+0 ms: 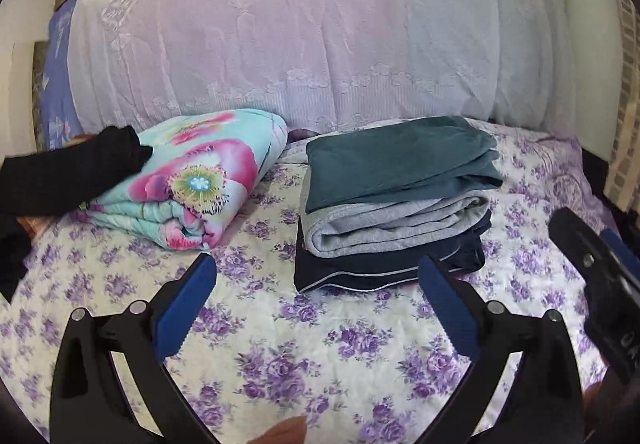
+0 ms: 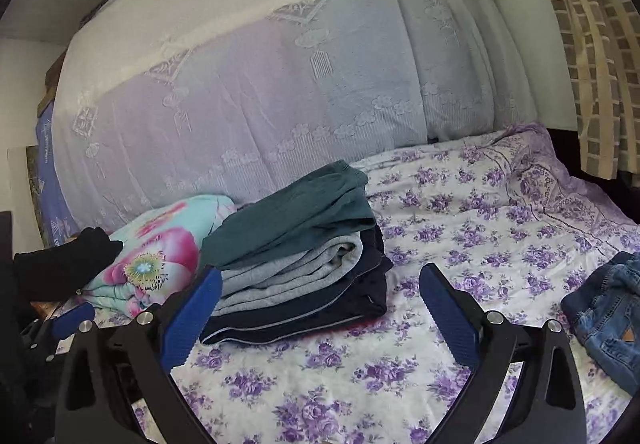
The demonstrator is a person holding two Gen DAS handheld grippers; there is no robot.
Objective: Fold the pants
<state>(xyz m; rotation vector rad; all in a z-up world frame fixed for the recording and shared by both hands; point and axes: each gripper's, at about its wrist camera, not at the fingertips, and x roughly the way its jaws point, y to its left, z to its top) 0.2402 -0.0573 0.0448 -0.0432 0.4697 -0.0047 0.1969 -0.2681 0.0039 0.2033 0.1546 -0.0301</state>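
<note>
A stack of folded pants (image 1: 392, 200) lies on the bed: teal on top, grey in the middle, navy at the bottom. It also shows in the right wrist view (image 2: 296, 256). My left gripper (image 1: 318, 268) is open and empty, just in front of the stack. My right gripper (image 2: 320, 280) is open and empty, to the right of the stack's front. Its body shows at the right edge of the left wrist view (image 1: 600, 268). Crumpled blue jeans (image 2: 608, 304) lie on the bed at the far right.
The bed has a sheet with purple flowers (image 1: 320, 356). A folded floral blanket (image 1: 188, 184) lies left of the stack, with a black garment (image 1: 68, 176) on its left end. A large bundle under white lace cloth (image 1: 300, 36) fills the back.
</note>
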